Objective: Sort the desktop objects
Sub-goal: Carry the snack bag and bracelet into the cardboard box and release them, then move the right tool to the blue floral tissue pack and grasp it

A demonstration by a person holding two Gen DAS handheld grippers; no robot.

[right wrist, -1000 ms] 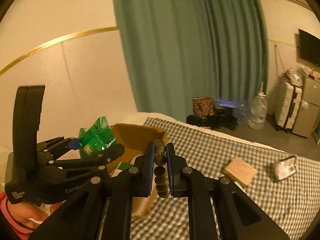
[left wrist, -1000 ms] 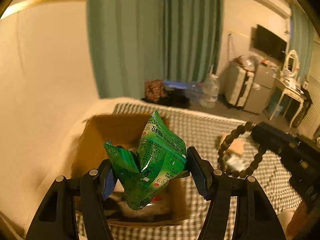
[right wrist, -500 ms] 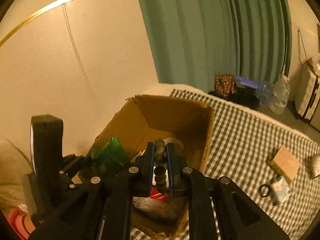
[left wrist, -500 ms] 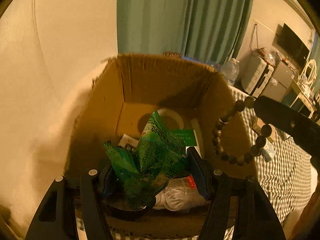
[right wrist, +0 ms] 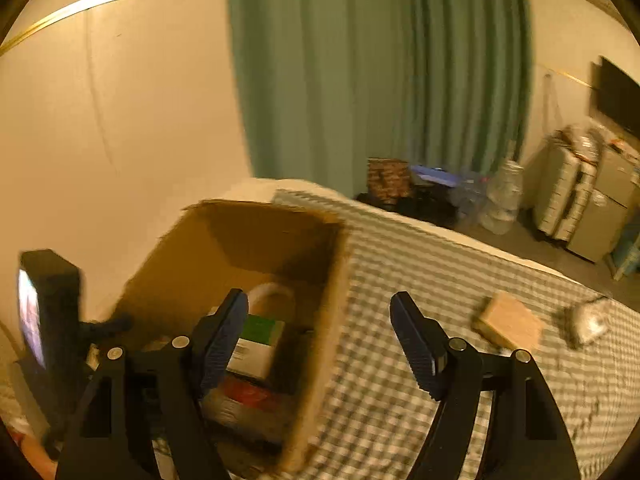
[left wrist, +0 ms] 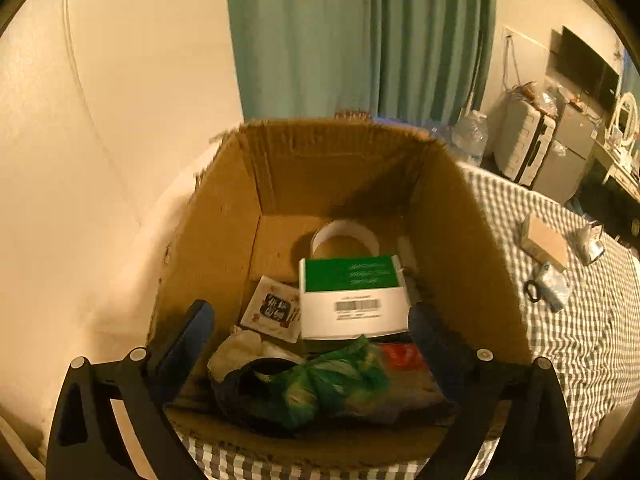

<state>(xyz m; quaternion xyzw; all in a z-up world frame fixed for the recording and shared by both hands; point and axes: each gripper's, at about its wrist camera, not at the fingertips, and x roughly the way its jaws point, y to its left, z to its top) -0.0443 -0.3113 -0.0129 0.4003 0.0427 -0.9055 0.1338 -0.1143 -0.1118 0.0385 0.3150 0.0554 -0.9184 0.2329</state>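
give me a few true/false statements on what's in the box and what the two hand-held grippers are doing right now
1. The left hand-held gripper is open over the cardboard box. True.
2. The green packet is clamped between the left fingers. False: it lies in the box.
3. The right hand-held gripper grips a bead bracelet. False: it is open and empty.
4. A green-and-white box lies inside the cardboard box. True.
5. A tan block sits on the checked cloth. True.
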